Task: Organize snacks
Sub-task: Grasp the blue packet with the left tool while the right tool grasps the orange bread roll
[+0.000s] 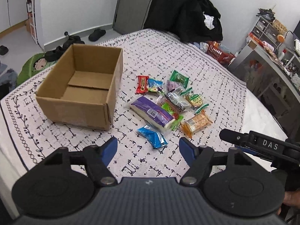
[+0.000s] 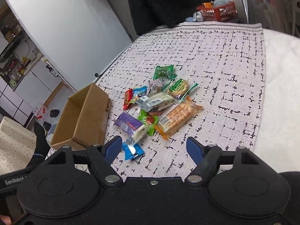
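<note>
An empty open cardboard box stands on the patterned cloth, left of a pile of wrapped snacks; the box also shows in the right wrist view. The pile holds a long purple pack, a blue pack, an orange cracker pack, a red bar and a green pack. My left gripper is open and empty, just short of the blue pack. My right gripper is open and empty, near the blue pack and the orange cracker pack.
The patterned cloth covers a white bed. A black coat on a chair and a red basket stand beyond the far edge. A metal counter is at right. Shoes lie on the floor.
</note>
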`<action>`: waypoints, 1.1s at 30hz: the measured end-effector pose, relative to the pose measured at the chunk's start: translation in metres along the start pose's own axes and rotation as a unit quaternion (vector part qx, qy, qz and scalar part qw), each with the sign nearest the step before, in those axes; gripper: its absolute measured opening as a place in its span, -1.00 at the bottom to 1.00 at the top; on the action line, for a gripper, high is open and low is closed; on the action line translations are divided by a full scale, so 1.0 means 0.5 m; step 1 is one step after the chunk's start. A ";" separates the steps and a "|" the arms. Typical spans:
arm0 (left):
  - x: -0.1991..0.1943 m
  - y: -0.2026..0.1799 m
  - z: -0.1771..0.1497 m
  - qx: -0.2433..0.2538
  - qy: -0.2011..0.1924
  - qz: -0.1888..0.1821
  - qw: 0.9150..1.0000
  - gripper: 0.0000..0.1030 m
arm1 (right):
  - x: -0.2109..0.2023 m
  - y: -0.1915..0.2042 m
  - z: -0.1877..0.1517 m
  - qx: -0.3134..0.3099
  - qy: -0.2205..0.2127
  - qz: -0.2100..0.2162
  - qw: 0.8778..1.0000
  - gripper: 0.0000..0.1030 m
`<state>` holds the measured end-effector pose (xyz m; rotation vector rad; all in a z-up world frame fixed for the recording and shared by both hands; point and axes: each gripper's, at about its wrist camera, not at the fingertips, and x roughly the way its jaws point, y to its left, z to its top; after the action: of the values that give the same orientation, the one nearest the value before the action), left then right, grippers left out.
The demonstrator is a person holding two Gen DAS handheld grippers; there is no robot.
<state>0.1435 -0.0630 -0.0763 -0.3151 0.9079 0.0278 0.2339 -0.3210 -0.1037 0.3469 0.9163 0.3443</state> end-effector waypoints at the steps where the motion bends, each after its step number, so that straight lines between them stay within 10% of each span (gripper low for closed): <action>1: 0.009 -0.001 0.001 -0.002 0.004 0.001 1.000 0.34 | 0.009 -0.005 0.003 0.003 0.003 0.000 1.000 0.38; 33: 0.257 0.009 0.025 -0.049 0.069 0.021 0.996 0.03 | 0.229 -0.070 0.036 0.034 0.043 -0.032 0.998 0.33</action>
<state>0.2318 -0.0692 -0.1703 -0.3927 1.0524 0.0904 0.3177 -0.3054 -0.1896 0.3660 1.0226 0.2719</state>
